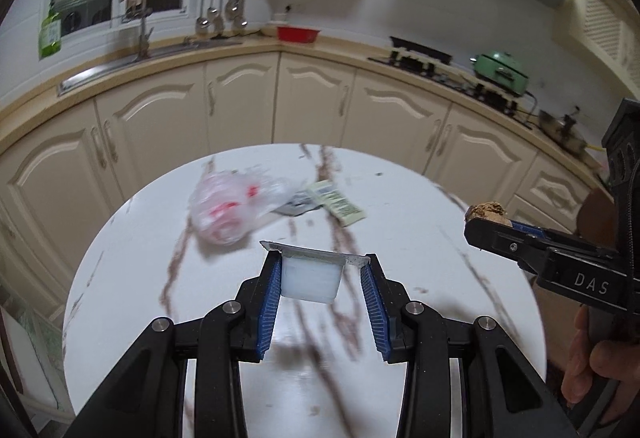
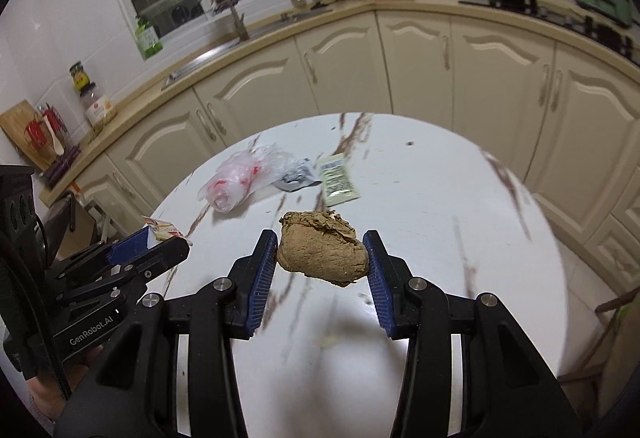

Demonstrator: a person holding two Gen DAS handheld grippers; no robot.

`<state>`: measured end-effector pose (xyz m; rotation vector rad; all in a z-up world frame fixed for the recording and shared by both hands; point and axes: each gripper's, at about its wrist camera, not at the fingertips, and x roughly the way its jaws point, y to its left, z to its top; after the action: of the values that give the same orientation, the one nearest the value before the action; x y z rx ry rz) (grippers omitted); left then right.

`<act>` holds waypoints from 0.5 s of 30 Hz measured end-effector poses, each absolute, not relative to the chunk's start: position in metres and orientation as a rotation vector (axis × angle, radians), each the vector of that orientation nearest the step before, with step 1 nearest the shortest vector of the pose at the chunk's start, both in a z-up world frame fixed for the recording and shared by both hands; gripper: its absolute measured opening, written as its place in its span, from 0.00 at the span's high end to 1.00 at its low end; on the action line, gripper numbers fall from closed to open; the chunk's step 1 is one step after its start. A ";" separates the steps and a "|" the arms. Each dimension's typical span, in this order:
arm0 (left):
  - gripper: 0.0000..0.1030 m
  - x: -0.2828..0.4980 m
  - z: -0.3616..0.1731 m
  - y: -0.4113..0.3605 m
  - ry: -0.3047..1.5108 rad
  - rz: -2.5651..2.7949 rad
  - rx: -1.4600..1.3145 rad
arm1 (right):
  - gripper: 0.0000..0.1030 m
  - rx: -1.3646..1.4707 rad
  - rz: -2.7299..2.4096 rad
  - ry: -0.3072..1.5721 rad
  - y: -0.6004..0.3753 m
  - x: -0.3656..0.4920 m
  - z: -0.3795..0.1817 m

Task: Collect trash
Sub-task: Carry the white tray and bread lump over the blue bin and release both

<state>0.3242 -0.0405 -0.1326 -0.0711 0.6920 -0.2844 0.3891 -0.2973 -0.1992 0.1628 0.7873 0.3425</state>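
Note:
My left gripper [image 1: 323, 266] is shut on a small white plastic cup with a foil lid [image 1: 310, 278], held above the round marble table [image 1: 120, 278]. My right gripper [image 2: 322, 250] is shut on a crumpled brown paper wad [image 2: 323, 253], also above the table; the wad shows in the left wrist view [image 1: 489, 213] too. On the table's far side lie a clear plastic bag with red print [image 2: 240, 179], a dark wrapper [image 2: 298, 175] and a pale green sachet [image 2: 339, 185].
Cream kitchen cabinets [image 1: 240, 105] curve behind the table. The counter holds a sink [image 1: 132, 65], a red dish [image 1: 298, 33], a stove [image 1: 440, 67] and a green pot [image 1: 502, 69]. A chair [image 2: 612, 322] stands at the table's right.

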 end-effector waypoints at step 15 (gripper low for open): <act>0.66 0.285 -0.096 -0.198 0.643 -0.533 0.050 | 0.60 0.328 0.102 0.667 -0.465 0.297 -0.182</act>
<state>0.2847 -0.1979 -0.0959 0.0498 0.6434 -0.5332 0.2972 -0.4645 -0.1816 0.3283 0.6669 0.1021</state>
